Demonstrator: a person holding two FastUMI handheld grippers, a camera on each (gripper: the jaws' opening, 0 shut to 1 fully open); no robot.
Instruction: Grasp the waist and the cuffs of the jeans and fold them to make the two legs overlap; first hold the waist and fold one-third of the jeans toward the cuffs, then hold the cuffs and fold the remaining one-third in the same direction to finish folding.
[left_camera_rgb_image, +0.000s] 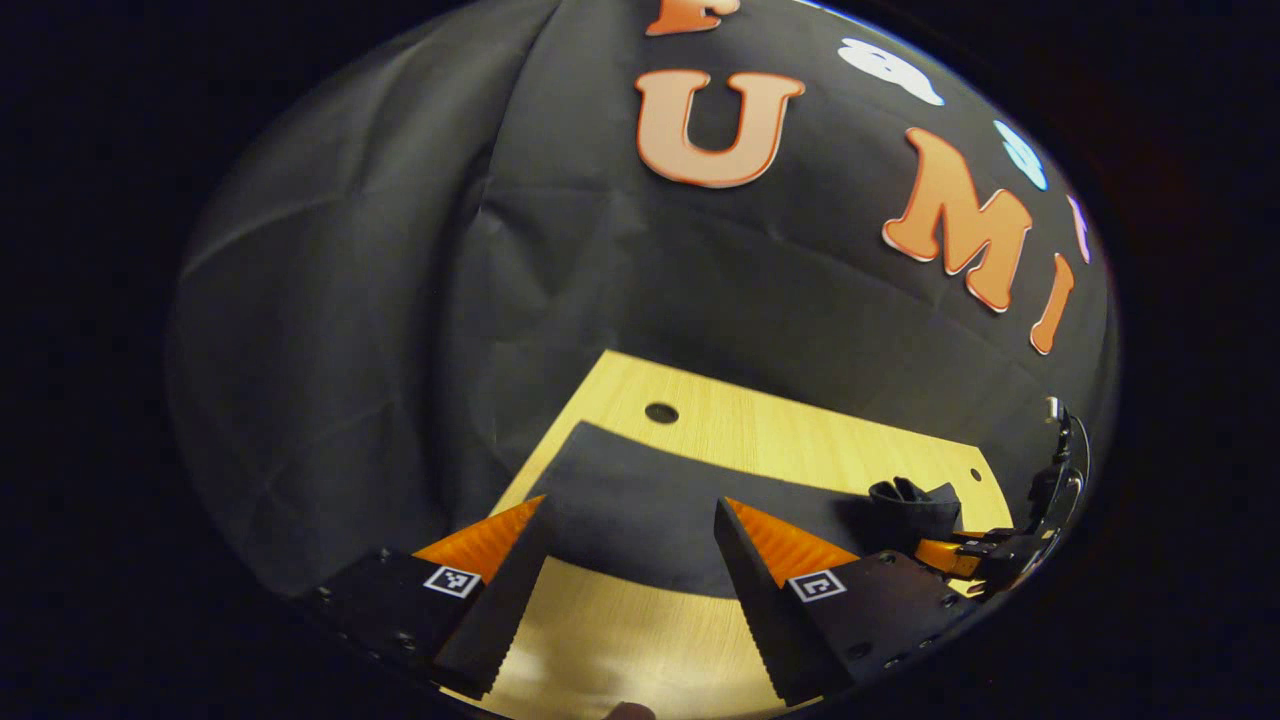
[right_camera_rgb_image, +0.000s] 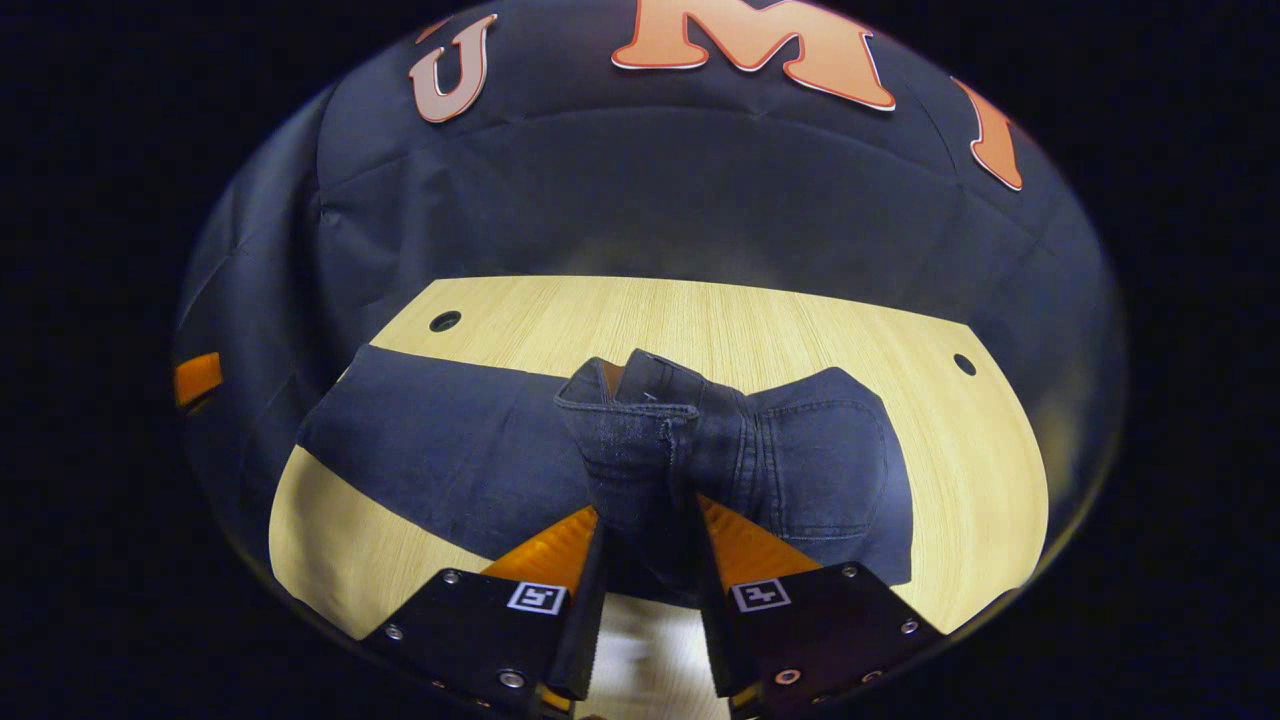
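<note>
in the left gripper view we see our left claw (left_camera_rgb_image: 630, 560) with its fingers apart, hovering over the leg end of the dark blue denim jeans (left_camera_rgb_image: 650, 500), which lie flat on the pale wooden table (left_camera_rgb_image: 800, 430). the far right claw (left_camera_rgb_image: 975, 560) holds a bunched bit of cloth at the other end.

in the right gripper view our right claw (right_camera_rgb_image: 648, 560) is clamped on the raised waist (right_camera_rgb_image: 640, 420) of the jeans. their long axis runs off to the left, so we judge the waist must travel that way, toward the cuffs.
</note>
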